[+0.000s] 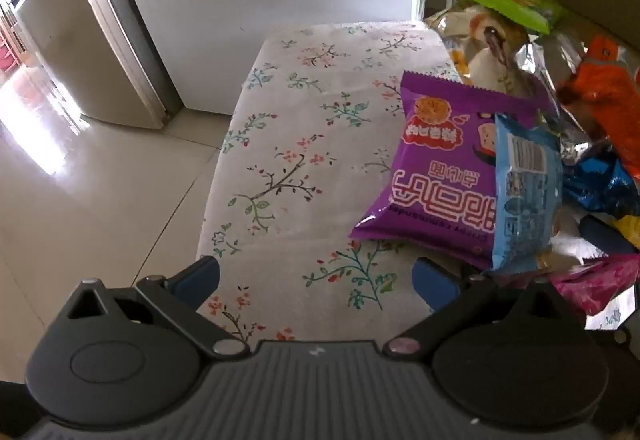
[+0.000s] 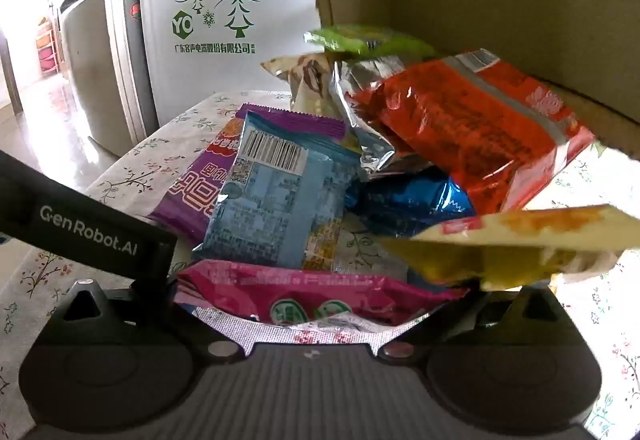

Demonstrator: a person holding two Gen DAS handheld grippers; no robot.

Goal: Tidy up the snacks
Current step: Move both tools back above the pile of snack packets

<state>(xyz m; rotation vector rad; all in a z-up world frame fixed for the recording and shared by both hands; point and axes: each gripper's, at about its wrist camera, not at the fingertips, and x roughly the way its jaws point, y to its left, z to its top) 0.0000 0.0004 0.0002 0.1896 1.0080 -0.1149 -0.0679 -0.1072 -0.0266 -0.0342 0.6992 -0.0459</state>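
Several snack packets [image 2: 472, 127] piled centre frame, unsorted. Left gripper [image 1: 316, 280] wide, empty, over the tablecloth [image 1: 304, 127]. Right gripper [image 2: 320, 304]: I cannot tell; magenta packet [image 2: 304, 292] hides fingers. Next, I judge: secure it.

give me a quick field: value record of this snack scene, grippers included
surface: floral tablecloth
pile: snack packets heaped on the cloth's right side
purple packet: flat on the cloth, left edge of pile
light blue packet: barcode side up, overlapping the purple one
orange packet: on top of pile
pink packet: nearest the right gripper
left gripper: open, empty
right gripper: fingertips hidden by packets
background: white fridge
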